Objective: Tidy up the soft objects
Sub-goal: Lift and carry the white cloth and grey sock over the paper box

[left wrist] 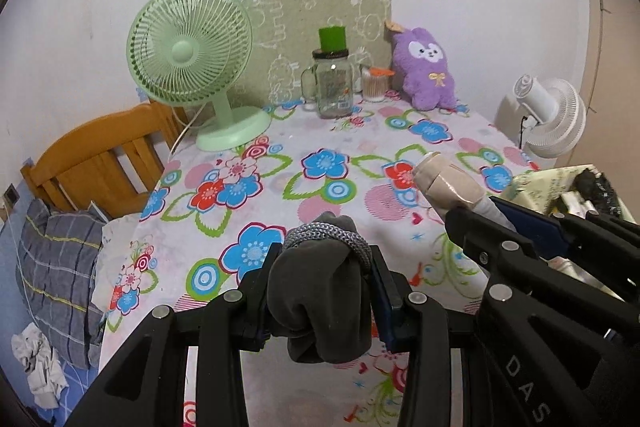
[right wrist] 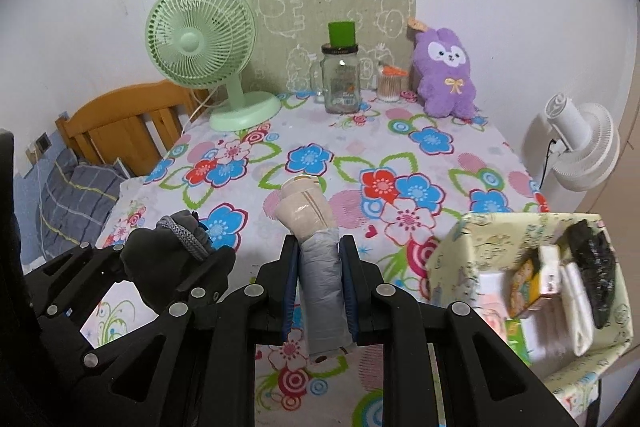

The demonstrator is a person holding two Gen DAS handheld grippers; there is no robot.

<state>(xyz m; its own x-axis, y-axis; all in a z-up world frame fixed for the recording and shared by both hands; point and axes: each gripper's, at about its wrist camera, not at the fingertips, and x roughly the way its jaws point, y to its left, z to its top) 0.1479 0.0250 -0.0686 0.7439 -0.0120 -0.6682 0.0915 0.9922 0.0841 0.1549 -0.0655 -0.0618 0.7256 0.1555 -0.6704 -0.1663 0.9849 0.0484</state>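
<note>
My left gripper (left wrist: 324, 267) is shut on a dark grey rolled sock bundle (left wrist: 320, 299) with a knitted grey cuff, held above the near part of the flowered tablecloth (left wrist: 304, 195). To its right, my right gripper (right wrist: 319, 263) is shut on a rolled bundle of beige and light grey cloth (right wrist: 308, 215), also off the table. The right wrist view shows the left gripper (right wrist: 192, 247) and its dark bundle (right wrist: 160, 255) at the left. A purple plush rabbit (right wrist: 446, 71) sits upright at the table's back right. An open fabric storage box (right wrist: 460, 259) with a pale yellow print stands at the near right.
At the back stand a green desk fan (left wrist: 192, 59), a glass mug jar with a green cap (left wrist: 332, 87) and a tub of cotton swabs (left wrist: 376, 87). A white fan (right wrist: 580, 147) is beyond the right edge. A wooden headboard (left wrist: 100, 155) and plaid pillow (left wrist: 56, 267) lie left.
</note>
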